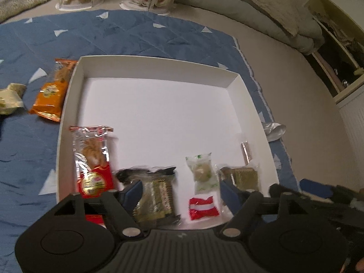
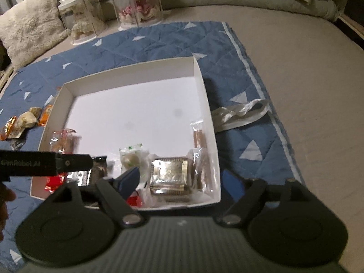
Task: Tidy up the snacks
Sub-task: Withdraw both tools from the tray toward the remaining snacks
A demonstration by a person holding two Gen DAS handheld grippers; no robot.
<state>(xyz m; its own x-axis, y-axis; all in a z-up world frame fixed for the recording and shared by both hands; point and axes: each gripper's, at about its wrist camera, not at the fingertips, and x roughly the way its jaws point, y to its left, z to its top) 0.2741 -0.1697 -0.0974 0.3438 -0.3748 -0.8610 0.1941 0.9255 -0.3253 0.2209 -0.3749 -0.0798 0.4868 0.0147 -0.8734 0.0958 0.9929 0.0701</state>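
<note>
Two blue fingers (image 1: 134,192) of the left gripper (image 1: 182,192) stand wide apart, with nothing pressed between them. Under them, at the near edge of the white box (image 1: 157,62), lies a dark green pack (image 1: 157,201). A small red and white candy (image 1: 203,207) lies just right of it. A little farther in sits a pale green candy (image 1: 202,173), and a gold pack (image 1: 242,175) lies to its right, near the right wall. A thin brown stick pack (image 1: 245,151) leans by that wall. On the left side of the box lies a long red pack (image 1: 94,161) with a clear top.

From the right wrist, the right gripper (image 2: 184,179) is wide open too and holds nothing. One of its fingers (image 2: 129,179) hangs over the box, and the other sits past the box's right wall. The gold pack (image 2: 169,176) lies between them in the near right corner.

Most of the box floor is bare and white. The box sits on a blue quilt (image 1: 113,36) with white triangles.

Left of the box, on the quilt, lies an orange pack (image 1: 53,91), touching the box wall or just beside it. Farther left is a pale crumpled pack (image 1: 10,99). Right of the box lies a white ribbon (image 2: 241,112).

Far back stand two clear cases (image 2: 140,4) with soft toys inside, and a fluffy pillow (image 2: 29,25) on the left.
</note>
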